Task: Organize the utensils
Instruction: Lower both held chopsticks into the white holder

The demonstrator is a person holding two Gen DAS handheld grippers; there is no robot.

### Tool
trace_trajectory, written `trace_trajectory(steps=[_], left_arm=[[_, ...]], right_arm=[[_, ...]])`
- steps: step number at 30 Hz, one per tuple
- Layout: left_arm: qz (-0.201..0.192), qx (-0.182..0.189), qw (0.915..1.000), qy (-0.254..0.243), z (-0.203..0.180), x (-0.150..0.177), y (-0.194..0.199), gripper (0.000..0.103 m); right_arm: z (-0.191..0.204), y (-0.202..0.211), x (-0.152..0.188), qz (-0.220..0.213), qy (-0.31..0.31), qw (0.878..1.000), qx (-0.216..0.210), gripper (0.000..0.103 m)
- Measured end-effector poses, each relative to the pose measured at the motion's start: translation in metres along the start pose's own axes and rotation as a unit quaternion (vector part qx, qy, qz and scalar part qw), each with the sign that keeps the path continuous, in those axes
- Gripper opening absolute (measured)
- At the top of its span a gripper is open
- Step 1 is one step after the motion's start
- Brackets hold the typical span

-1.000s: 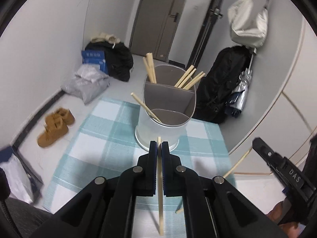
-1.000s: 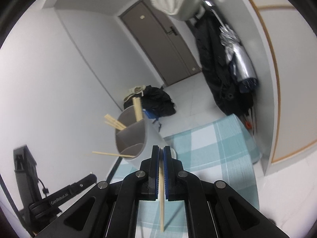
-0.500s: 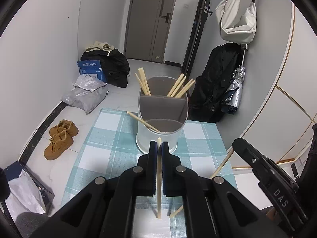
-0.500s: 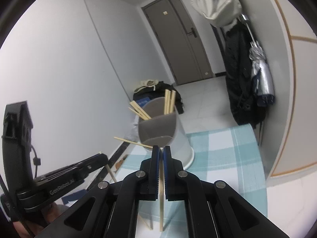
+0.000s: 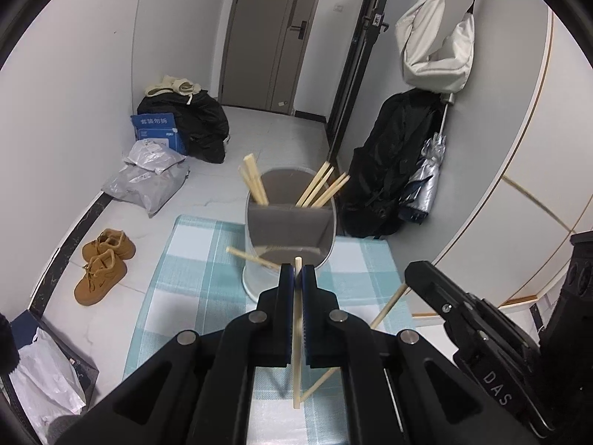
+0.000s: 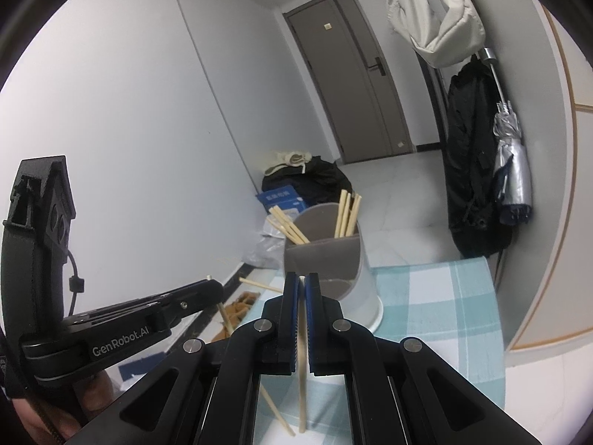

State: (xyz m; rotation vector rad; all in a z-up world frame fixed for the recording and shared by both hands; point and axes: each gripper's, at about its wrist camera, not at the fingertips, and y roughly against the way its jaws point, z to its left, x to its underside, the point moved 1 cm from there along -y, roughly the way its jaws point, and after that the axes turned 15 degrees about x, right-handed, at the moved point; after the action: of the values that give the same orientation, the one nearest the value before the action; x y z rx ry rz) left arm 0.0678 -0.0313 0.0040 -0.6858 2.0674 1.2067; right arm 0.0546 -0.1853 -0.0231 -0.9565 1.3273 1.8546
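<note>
A white utensil holder [image 5: 291, 239] with grey dividers stands on the checked cloth, with several wooden chopsticks in its far compartments and one leaning out of the near one. It also shows in the right wrist view [image 6: 330, 270]. My left gripper [image 5: 296, 278] is shut on a chopstick [image 5: 296, 337] held upright, just short of the holder. My right gripper [image 6: 301, 285] is shut on another chopstick [image 6: 302, 363], also upright and close to the holder. Each gripper appears at the side of the other's view.
The teal checked cloth [image 5: 185, 278] covers the small table. Beyond the table's edge lie brown shoes [image 5: 102, 263], bags [image 5: 148, 174] and a black coat [image 5: 393, 170] on the floor. A door [image 5: 274, 33] is at the back.
Both grippers have pulled back and risen slightly, so the holder looks smaller and farther. Each still holds its chopstick. The right gripper now shows closer beside the left.
</note>
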Motion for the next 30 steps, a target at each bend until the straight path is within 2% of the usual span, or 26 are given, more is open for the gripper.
trace_trajectory(steps=[11, 17, 24, 30], left_arm=[[-0.027, 0.022, 0.9994, 0.003, -0.009, -0.069, 0.01, 0.0], [-0.038, 0.035, 0.9987, -0.001, -0.012, -0.11, 0.007, 0.0], [-0.048, 0.036, 0.998, -0.021, -0.008, -0.146, -0.011, 0.0], [-0.051, 0.028, 0.9978, -0.032, 0.007, -0.167, -0.028, 0.0]], right_arm=[[0.016, 0.021, -0.064, -0.037, 0.009, 0.999, -0.017, 0.003], [0.021, 0.016, -0.107, -0.052, 0.012, 0.998, -0.021, 0.003], [0.025, -0.011, -0.155, -0.069, 0.032, 0.997, -0.019, 0.003], [0.024, -0.043, -0.178, -0.076, 0.042, 0.996, -0.007, 0.003]])
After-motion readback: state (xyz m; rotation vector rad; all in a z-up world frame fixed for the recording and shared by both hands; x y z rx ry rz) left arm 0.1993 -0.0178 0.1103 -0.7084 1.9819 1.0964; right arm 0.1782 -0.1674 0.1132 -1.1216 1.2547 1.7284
